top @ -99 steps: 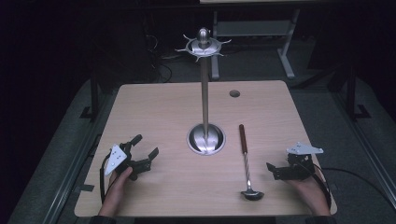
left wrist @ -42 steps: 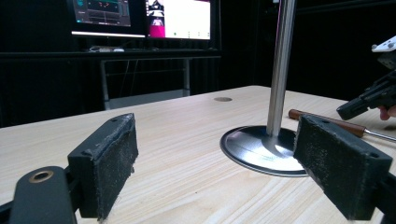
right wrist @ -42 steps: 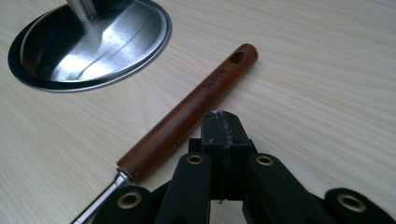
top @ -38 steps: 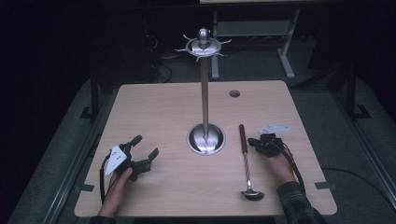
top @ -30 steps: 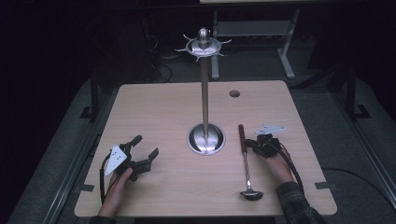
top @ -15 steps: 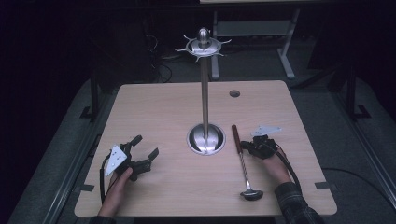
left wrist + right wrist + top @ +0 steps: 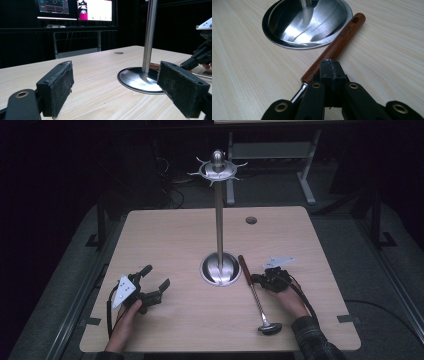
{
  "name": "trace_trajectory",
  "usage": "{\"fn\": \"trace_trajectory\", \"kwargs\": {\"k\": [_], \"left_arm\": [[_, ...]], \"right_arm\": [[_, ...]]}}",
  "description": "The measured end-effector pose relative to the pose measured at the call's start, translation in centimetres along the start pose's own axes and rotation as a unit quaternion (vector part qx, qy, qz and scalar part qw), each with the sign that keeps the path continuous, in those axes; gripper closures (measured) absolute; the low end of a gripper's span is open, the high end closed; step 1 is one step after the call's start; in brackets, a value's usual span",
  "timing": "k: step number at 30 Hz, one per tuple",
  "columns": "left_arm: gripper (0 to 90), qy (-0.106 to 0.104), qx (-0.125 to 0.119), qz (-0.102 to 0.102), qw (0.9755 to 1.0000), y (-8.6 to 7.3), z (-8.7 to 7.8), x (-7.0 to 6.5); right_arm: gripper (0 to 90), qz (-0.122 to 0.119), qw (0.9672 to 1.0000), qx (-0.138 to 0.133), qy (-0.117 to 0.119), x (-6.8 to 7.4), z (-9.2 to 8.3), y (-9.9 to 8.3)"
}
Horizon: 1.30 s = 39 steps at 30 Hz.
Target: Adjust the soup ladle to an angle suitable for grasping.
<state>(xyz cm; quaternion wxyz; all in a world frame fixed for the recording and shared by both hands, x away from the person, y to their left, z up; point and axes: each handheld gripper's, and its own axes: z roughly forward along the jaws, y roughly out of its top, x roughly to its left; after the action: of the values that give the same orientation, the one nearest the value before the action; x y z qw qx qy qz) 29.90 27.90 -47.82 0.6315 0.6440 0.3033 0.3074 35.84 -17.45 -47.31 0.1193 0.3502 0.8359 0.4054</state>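
Note:
A ladle lies on the table right of the stand, with a brown wooden handle [image 7: 244, 268] [image 7: 337, 47], a metal shaft and a bowl [image 7: 270, 327] near the front edge. My right gripper [image 7: 256, 279] [image 7: 330, 65] is shut with nothing between its jaws. Its closed tips rest against the lower end of the wooden handle. The handle's far end lies beside the stand's round base [image 7: 220, 269] [image 7: 307, 22]. My left gripper [image 7: 156, 276] [image 7: 117, 87] rests open on the table at the front left, holding nothing.
A tall steel pole [image 7: 218, 220] [image 7: 149, 35] rises from the base to a hooked crown [image 7: 217, 170]. The wooden table [image 7: 175, 235] has a cable hole [image 7: 251, 220] at the back right. Monitors [image 7: 75, 8] glow behind the table. The right gripper [image 7: 197, 57] shows beyond the base.
My right gripper came in from the front right edge to the ladle and pushed its handle end left, toward the stand's base. The left gripper stayed put.

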Motion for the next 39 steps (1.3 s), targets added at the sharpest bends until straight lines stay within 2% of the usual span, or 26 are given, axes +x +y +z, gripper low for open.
{"fn": "trace_trajectory", "kwargs": {"k": [3, 9, 13, 16, 21, 24, 26, 33, 39], "left_arm": [[13.1, -0.001, 0.000, 0.000, 1.0000, 0.0, 0.0, 0.0], [13.1, -0.001, 0.000, 0.001, 1.0000, 0.0, 0.0, 0.0], [13.1, 0.000, 0.001, 0.003, 1.0000, 0.0, 0.0, 0.0], [13.1, 0.000, 0.001, 0.003, 1.0000, 0.0, 0.0, 0.0], [13.1, -0.001, 0.000, 0.003, 1.0000, 0.0, 0.0, 0.0], [13.1, 0.000, 0.000, 0.003, 1.0000, 0.0, 0.0, 0.0], [13.1, 0.000, 0.000, 0.003, 1.0000, 0.0, 0.0, 0.0], [13.1, -0.001, 0.000, 0.003, 1.0000, 0.0, 0.0, 0.0], [13.1, -0.001, -0.001, 0.003, 1.0000, 0.0, 0.0, 0.0]], "right_arm": [[89.5, 0.004, 1.0000, 0.006, 0.003, 0.2, -0.5, 0.3], [89.4, 0.023, 0.9978, 0.057, 0.026, 1.7, -2.5, 1.2], [89.3, 0.009, 0.9946, 0.096, 0.038, 3.2, -3.5, 1.1], [89.3, 0.007, 0.9935, 0.105, 0.044, 4.4, -4.1, 0.7], [88.4, -0.004, 0.9896, 0.135, 0.048, 6.2, -4.4, -0.3], [88.4, -0.010, 0.9881, 0.145, 0.051, 6.7, -4.4, -0.8], [88.5, -0.010, 0.9868, 0.153, 0.052, 7.0, -4.3, -1.2], [89.5, -0.004, 0.9857, 0.160, 0.053, 6.8, -4.5, -1.5], [89.5, 0.002, 0.9846, 0.170, 0.039, 6.4, -4.7, -1.6]]}}
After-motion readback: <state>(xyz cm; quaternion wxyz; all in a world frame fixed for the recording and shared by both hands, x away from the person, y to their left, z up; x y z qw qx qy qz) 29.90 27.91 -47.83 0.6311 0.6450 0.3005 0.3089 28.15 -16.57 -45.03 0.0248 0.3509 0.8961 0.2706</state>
